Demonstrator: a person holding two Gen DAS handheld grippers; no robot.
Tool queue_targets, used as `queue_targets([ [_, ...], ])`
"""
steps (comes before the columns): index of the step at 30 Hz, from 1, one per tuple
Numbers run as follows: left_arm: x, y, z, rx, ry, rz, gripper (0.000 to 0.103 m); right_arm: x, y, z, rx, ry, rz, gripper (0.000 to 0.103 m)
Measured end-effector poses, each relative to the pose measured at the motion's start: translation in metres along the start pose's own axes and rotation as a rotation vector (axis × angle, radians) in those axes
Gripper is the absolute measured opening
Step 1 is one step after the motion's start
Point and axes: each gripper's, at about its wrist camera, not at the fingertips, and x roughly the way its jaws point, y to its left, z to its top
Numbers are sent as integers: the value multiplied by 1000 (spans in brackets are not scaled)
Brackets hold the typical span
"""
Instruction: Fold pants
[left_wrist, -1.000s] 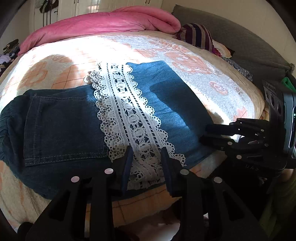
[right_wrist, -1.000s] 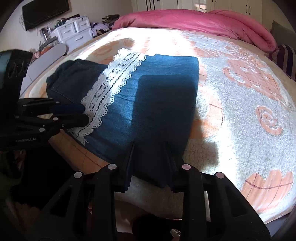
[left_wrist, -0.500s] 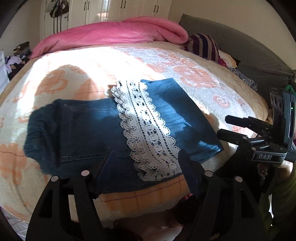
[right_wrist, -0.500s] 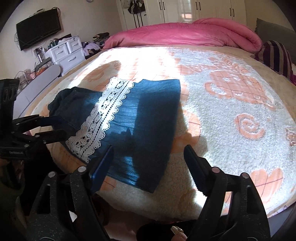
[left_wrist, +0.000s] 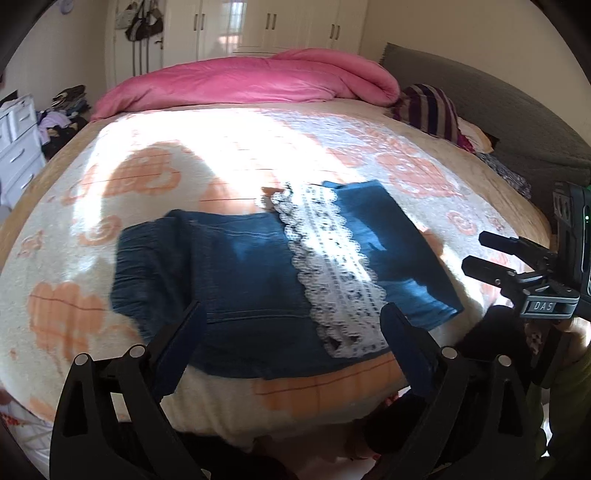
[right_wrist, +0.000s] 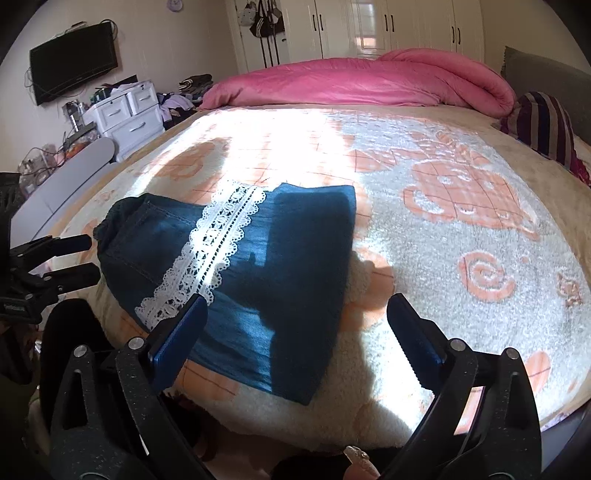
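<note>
Folded blue denim pants (left_wrist: 240, 280) with a white lace band (left_wrist: 332, 273) lie flat near the front edge of the bed. My left gripper (left_wrist: 291, 314) hovers above their near edge, its jaws opening wide, pads off the cloth. In the right wrist view the pants (right_wrist: 306, 251) and lace band (right_wrist: 214, 251) sit left of centre. My right gripper (right_wrist: 297, 306) hangs over their right half, jaws also opening, gripping nothing. Each gripper shows in the other's view: the right gripper (left_wrist: 476, 250) at the right side, the left gripper (right_wrist: 92, 257) at the left.
The bed carries a cream and orange fleece blanket (right_wrist: 461, 221). A pink duvet (left_wrist: 251, 81) is bunched along the far side and a striped pillow (left_wrist: 432, 107) lies by the grey headboard (left_wrist: 498, 110). White drawers (right_wrist: 125, 114) and a wall TV (right_wrist: 74, 70) stand off left.
Both grippers went from nearly shut at the pants' near edge to wide open, and both pulled back and up. The pants stay folded on the bed.
</note>
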Motion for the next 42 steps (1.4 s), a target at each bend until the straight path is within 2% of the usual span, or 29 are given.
queue_targets([
  [11, -7, 55, -10, -111, 17, 63, 94, 14, 36, 41, -87, -16, 45, 94],
  [19, -2, 89, -18, -199, 37, 68, 94, 42, 77, 78, -183, 10, 109, 94],
  [24, 5, 104, -23, -262, 37, 46, 94, 66, 109, 93, -260, 55, 161, 94],
  [31, 22, 111, -31, -346, 59, -54, 93, 102, 144, 116, -272, 153, 311, 94],
  [33, 27, 110, -31, -354, 64, -70, 89, 112, 154, 121, -292, 180, 339, 94],
  [38, 38, 110, -34, -381, 78, -113, 71, 136, 178, 128, -343, 240, 375, 94],
  [42, 43, 113, -35, -386, 78, -119, 68, 153, 198, 129, -407, 281, 399, 94],
])
